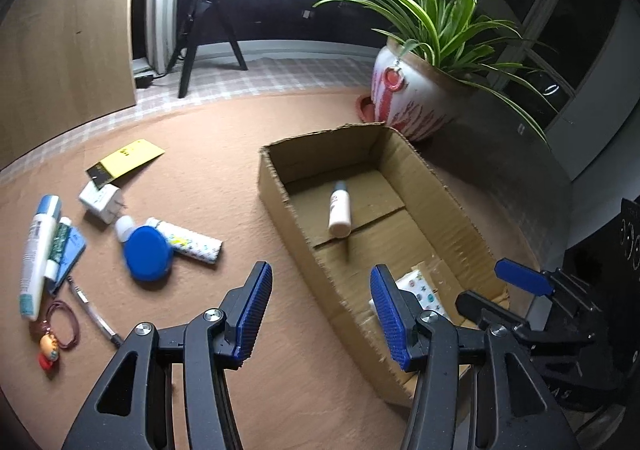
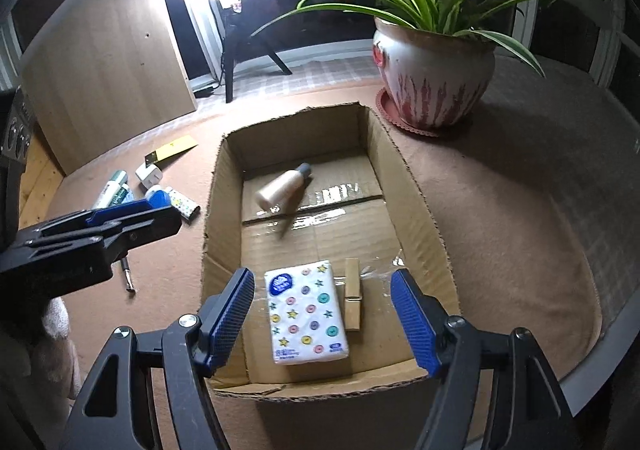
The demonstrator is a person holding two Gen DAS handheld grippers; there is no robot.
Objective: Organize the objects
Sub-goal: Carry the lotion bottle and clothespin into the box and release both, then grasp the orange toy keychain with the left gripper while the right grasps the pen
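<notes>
The left gripper (image 1: 322,314) is hovering with its blue-padded jaws spread apart and nothing between them, over the near left wall of the cardboard box (image 1: 280,206). The right gripper (image 2: 324,320) is also holding its jaws spread wide and is gripping nothing; it is hanging above the near end of the box, with a tissue pack (image 2: 306,312) and a wooden clothespin (image 2: 353,300) lying on the box floor directly below the gap.

The tissue pack is white with coloured buttons and stars, lying flat, and the clothespin is lying just beside it on its right. Farther in, near the box's far wall, a beige bottle (image 2: 282,186) with a grey cap is lying on its side, looking slightly blurred.

The box is open-topped and is sitting on a brown tabletop (image 1: 224,330). To the left of the box, loose things are lying scattered: a round blue lid (image 1: 148,254), a white patterned tube (image 1: 190,242), a white charger plug (image 1: 100,202), a yellow and black card (image 1: 128,162), a tall white tube (image 1: 38,254), a red hair tie (image 1: 64,324) and a thin pen (image 1: 94,314). Beyond the box's far right corner, a potted plant (image 2: 432,78) is standing.
</notes>
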